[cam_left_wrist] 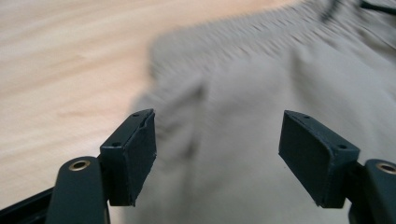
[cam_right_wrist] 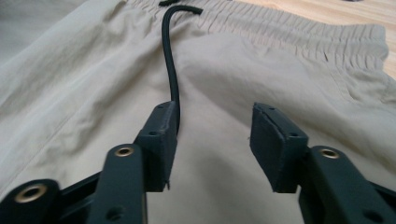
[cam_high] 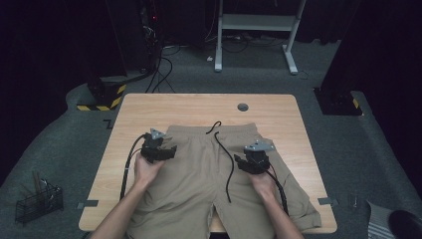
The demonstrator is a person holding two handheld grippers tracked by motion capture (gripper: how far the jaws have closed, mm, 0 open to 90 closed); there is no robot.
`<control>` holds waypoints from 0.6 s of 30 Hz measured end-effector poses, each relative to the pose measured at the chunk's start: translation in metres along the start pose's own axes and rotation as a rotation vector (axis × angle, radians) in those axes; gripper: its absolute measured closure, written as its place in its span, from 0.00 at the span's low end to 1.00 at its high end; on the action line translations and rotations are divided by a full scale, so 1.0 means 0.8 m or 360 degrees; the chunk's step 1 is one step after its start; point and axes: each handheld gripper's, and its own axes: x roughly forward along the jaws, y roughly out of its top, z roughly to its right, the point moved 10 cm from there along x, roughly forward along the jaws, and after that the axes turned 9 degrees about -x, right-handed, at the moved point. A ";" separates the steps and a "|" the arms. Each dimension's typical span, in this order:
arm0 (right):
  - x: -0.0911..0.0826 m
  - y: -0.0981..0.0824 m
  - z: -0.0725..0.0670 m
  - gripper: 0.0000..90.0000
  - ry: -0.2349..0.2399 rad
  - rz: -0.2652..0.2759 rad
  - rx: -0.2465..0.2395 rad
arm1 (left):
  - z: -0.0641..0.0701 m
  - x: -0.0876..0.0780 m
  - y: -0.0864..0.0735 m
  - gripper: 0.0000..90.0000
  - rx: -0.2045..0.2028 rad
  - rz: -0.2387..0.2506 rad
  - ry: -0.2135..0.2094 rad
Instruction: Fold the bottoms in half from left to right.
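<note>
A pair of khaki shorts (cam_high: 199,169) lies flat on the wooden table (cam_high: 199,107), waistband toward the far side. Its black drawstring (cam_high: 230,164) trails down over the right leg. My left gripper (cam_high: 160,143) hovers over the left end of the waistband. In the left gripper view its jaws (cam_left_wrist: 217,154) stand wide open above the blurred fabric (cam_left_wrist: 243,93), with nothing between them. My right gripper (cam_high: 251,153) is over the right half of the shorts. Its jaws (cam_right_wrist: 212,140) are apart over the cloth (cam_right_wrist: 93,93), and the drawstring (cam_right_wrist: 169,60) runs past the left pad.
A round cable hole (cam_high: 243,106) sits near the table's far edge. On the floor are a wire basket (cam_high: 39,201) at the left, a yellow-and-black striped base (cam_high: 102,97) and a white desk frame (cam_high: 254,22) behind. Cables trail from both grippers toward the person.
</note>
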 end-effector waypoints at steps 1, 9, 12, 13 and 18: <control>0.006 0.001 0.001 0.65 0.0020 0.0000 0.0013 | -0.010 0.007 0.007 0.31 -0.0032 -0.0015 0.0008; 0.016 0.012 0.012 0.70 0.0004 0.0046 0.0044 | -0.034 0.042 0.014 0.35 -0.0138 -0.0053 0.0005; 0.022 0.021 0.009 0.69 0.0003 0.0053 0.0026 | -0.037 0.049 0.010 0.40 -0.0153 -0.0080 0.0002; 0.025 0.023 0.009 0.69 0.0000 0.0051 0.0018 | -0.038 0.054 0.004 0.42 -0.0136 -0.0110 0.0001; 0.037 0.027 0.013 0.70 -0.0022 0.0039 0.0039 | -0.035 0.058 0.003 0.52 -0.0098 -0.0110 -0.0002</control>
